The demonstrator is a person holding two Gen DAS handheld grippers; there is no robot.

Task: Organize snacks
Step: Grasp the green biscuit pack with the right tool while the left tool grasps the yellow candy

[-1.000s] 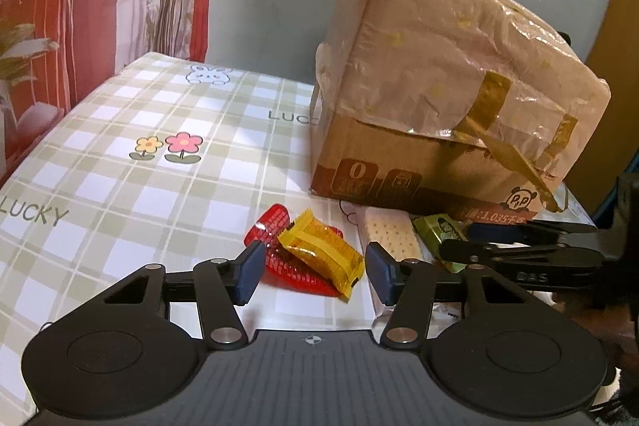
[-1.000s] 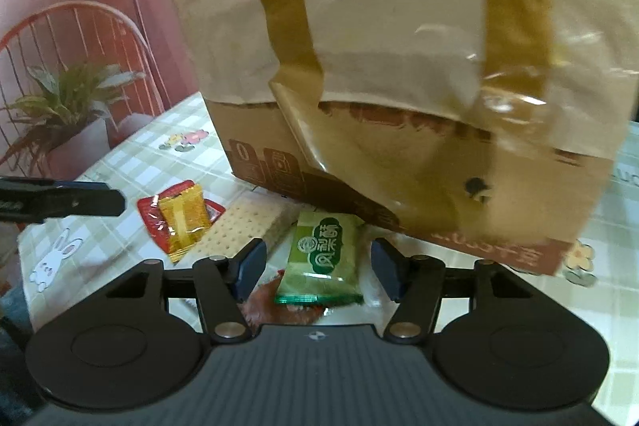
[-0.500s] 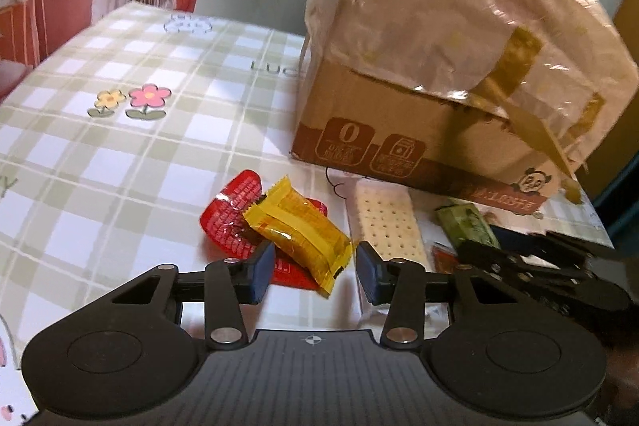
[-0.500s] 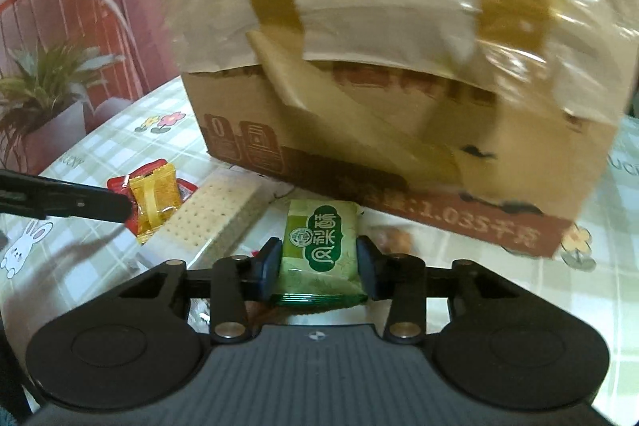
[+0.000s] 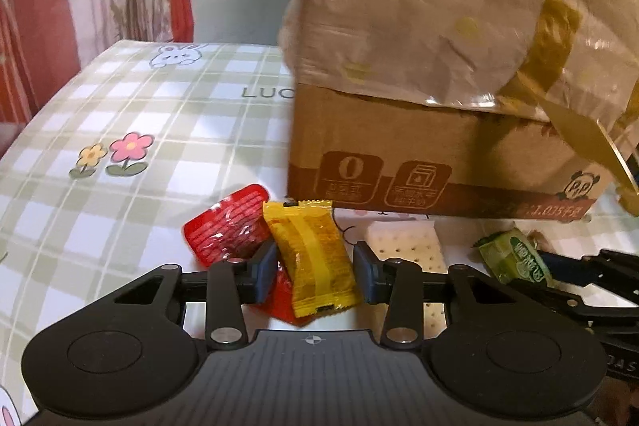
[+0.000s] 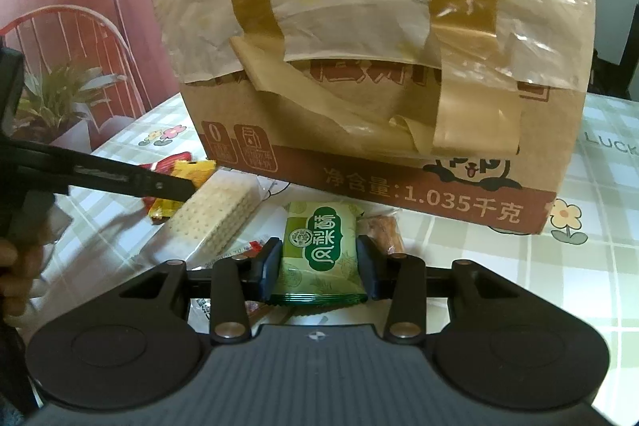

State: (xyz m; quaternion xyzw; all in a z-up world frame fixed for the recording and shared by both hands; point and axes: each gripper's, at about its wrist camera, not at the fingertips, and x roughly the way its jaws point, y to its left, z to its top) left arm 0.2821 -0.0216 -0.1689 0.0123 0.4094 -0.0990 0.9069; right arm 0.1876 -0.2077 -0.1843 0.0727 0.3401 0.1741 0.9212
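Note:
In the left wrist view my left gripper (image 5: 315, 272) has closed on a yellow snack packet (image 5: 309, 258) that lies over a red packet (image 5: 227, 230). A white cracker pack (image 5: 407, 246) lies to its right. In the right wrist view my right gripper (image 6: 317, 268) is shut on a green pineapple-cake packet (image 6: 319, 250), just in front of the taped cardboard box (image 6: 359, 66). The green packet (image 5: 515, 260) and right gripper also show at the right of the left wrist view. The left gripper's finger (image 6: 120, 180) reaches in from the left of the right wrist view.
The big cardboard box (image 5: 439, 106) stands close behind the snacks on a green checked tablecloth (image 5: 139, 126). A brown snack (image 6: 383, 230) and small wrappers (image 6: 239, 254) lie by the green packet. A curtain and a plant picture lie beyond the table's left edge.
Both grippers moved forward and down towards the snacks and narrowed: the left closed around the yellow packet, the right around the green packet.

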